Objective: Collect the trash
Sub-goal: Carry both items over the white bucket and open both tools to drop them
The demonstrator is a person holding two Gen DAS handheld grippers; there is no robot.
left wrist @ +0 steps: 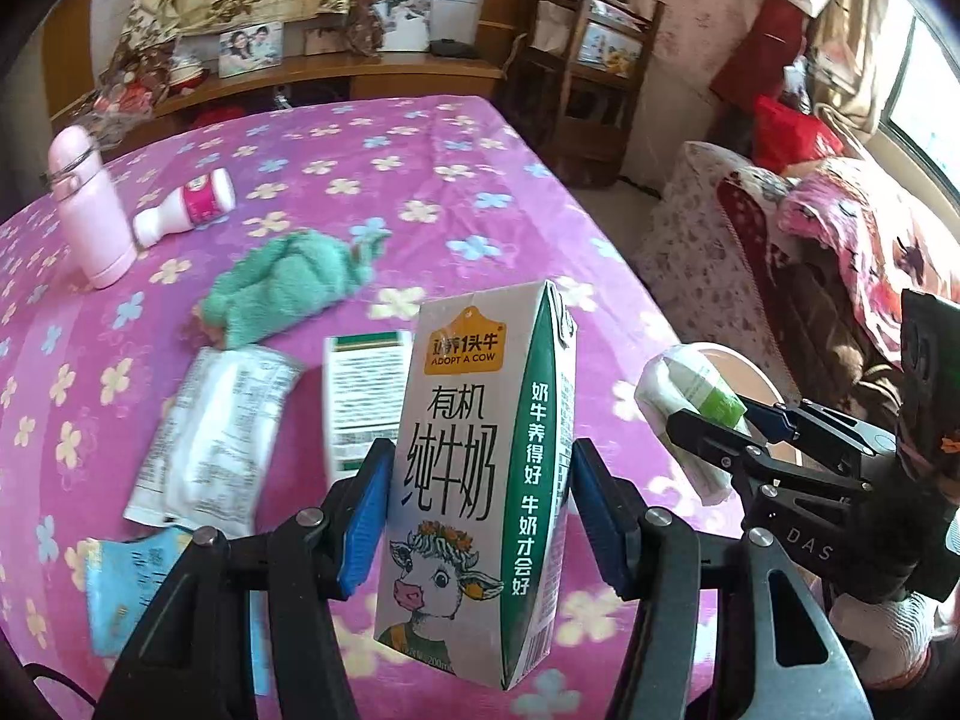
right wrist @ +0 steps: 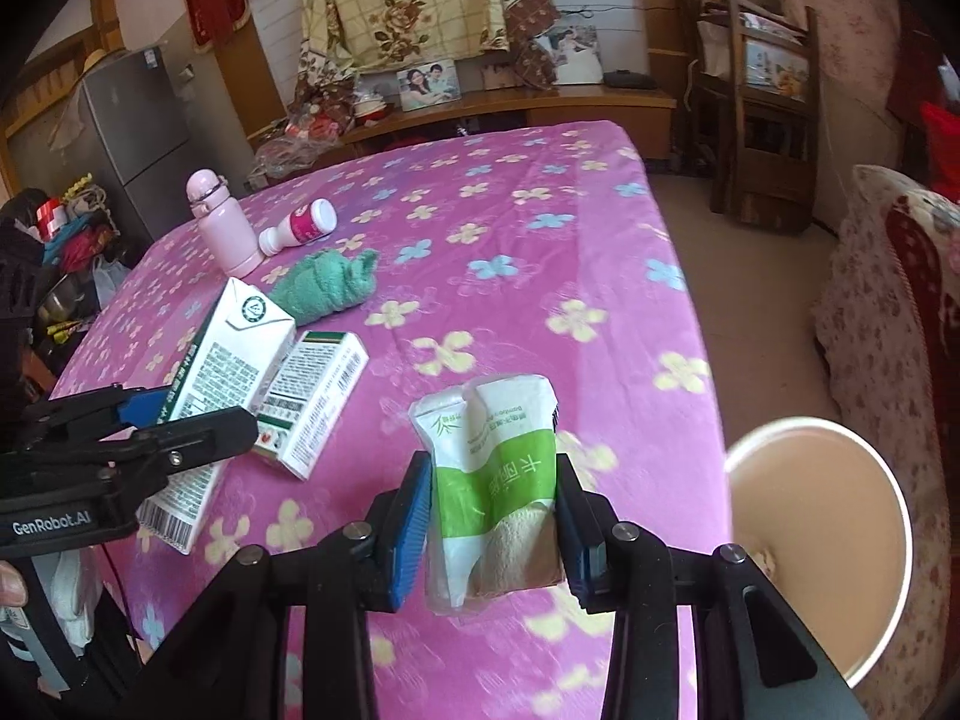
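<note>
While the left gripper [left wrist: 480,516] grips 1 milk carton [left wrist: 480,480] upright between its jaws, the right gripper [right wrist: 495,525] pinches 1 green-and-white wet-wipe packet [right wrist: 492,480], jaws narrow, near 1 bin [right wrist: 822,546] at right. On the pink flowered table [right wrist: 540,240] lie 1 small box [right wrist: 315,396], 1 green cloth [right wrist: 324,282], 1 pink flask [right wrist: 219,228], 1 toppled yogurt bottle [right wrist: 303,228], 1 white wrapper [left wrist: 210,438] and 1 blue packet [left wrist: 129,582].
</note>
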